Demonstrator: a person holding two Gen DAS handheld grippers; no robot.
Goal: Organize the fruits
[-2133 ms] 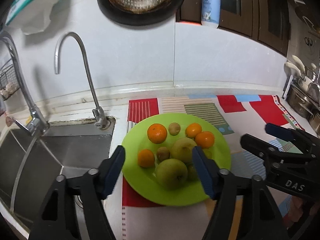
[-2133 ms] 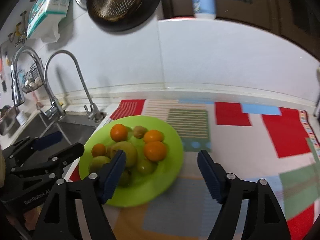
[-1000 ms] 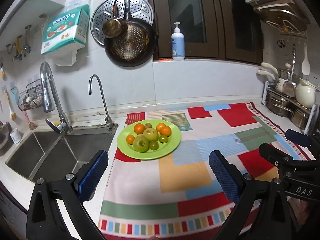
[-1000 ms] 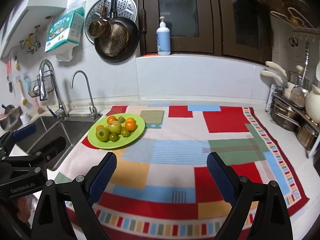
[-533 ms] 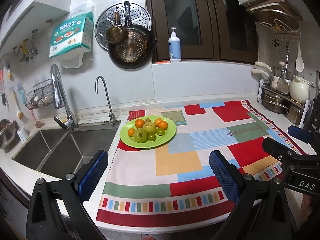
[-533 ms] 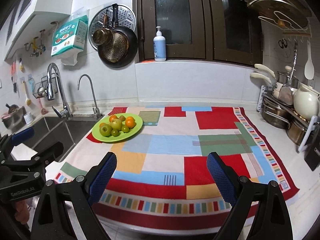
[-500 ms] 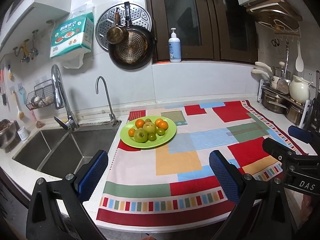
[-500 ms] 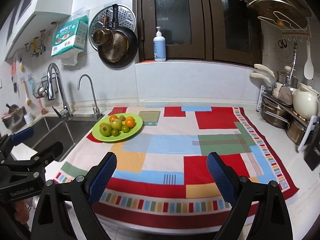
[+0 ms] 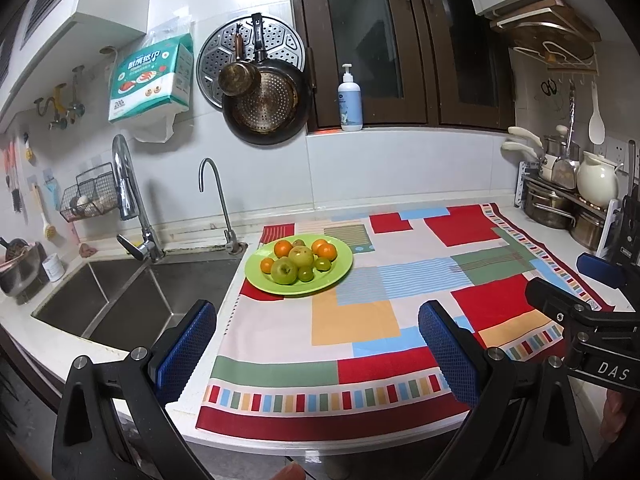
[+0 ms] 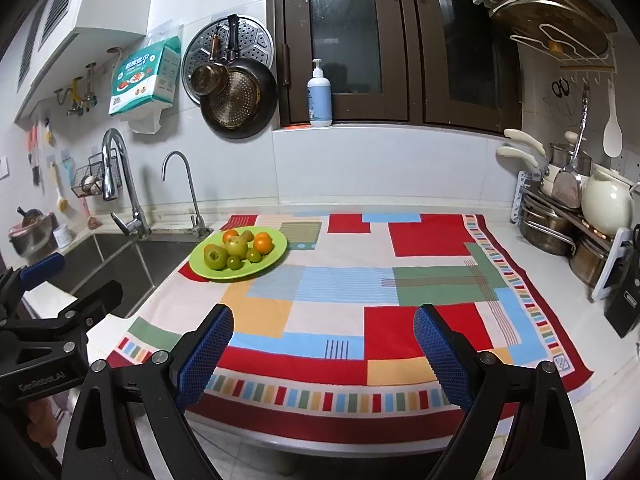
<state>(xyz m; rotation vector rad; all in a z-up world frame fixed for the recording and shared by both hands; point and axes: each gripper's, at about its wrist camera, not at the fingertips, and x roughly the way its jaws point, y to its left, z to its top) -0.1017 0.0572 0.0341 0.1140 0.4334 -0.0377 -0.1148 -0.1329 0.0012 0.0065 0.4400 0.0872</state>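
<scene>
A lime green plate (image 9: 340, 270) sits on the colourful patchwork cloth (image 9: 360, 320) near the sink, holding several oranges (image 9: 283, 248), green apples (image 9: 284, 271) and small kiwis. The plate also shows in the right wrist view (image 10: 276, 254). My left gripper (image 9: 318, 350) is open and empty, held back over the counter's front edge, far from the plate. My right gripper (image 10: 324, 354) is open and empty, also back at the front edge. Each gripper shows at the side of the other's view.
A double steel sink (image 9: 120, 296) with two taps (image 9: 132, 200) lies left of the cloth. Pots, a white kettle (image 10: 606, 204) and a rack stand at the right. A frying pan (image 9: 266, 108) and a soap bottle (image 9: 350, 100) are at the back wall.
Both grippers have pulled back and up from just over the plate to the counter's front edge, then stayed about still. Both remained open and empty. The fruit has not moved.
</scene>
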